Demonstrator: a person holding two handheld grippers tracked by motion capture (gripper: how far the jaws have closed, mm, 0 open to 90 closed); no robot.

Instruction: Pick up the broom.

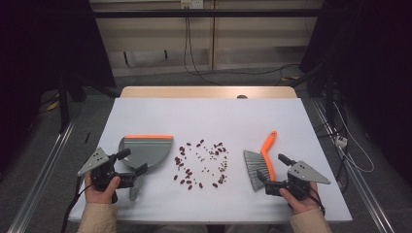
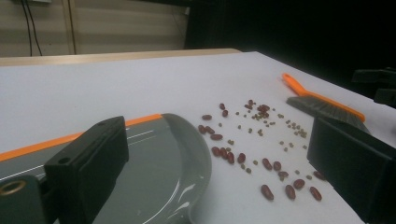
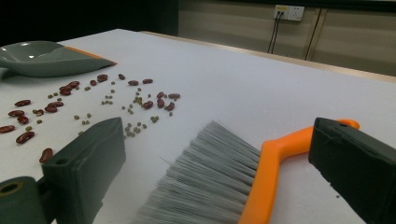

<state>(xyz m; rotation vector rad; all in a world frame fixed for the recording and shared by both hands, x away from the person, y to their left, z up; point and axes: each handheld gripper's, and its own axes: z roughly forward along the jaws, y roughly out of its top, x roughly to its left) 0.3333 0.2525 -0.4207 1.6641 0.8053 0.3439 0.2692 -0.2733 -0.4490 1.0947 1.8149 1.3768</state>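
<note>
The bench (image 1: 209, 116) carries a white cover and occupies the centre of the high view. A grey plastic dustpan with an orange front lip (image 1: 145, 148) lies flat at the left of centre. A grey-bristled hand brush with an orange plastic handle (image 1: 262, 162) lies flat at the right of centre, handle pointing toward the upper part of the frame. Between them is a loose scatter of dark red beans and small green peas (image 1: 201, 165), spread directly on the bench cover.

The left gripper (image 1: 133, 169) is held in the person's left hand (image 1: 102, 189) at the lower left of the high view. Its jaws stand apart, one on each side of the rear part of the dustpan, near where the handle begins. In the left gripper view the dustpan (image 2: 154, 177) lies between the two jaws, which have not closed on it.

The right gripper (image 1: 272, 172) is held in the person's right hand (image 1: 301, 196) at the lower right. Its jaws stand apart and straddle the brush. In the right gripper view the orange handle (image 3: 275, 163) and bristles (image 3: 205, 186) lie between the jaws, unclamped.
</note>
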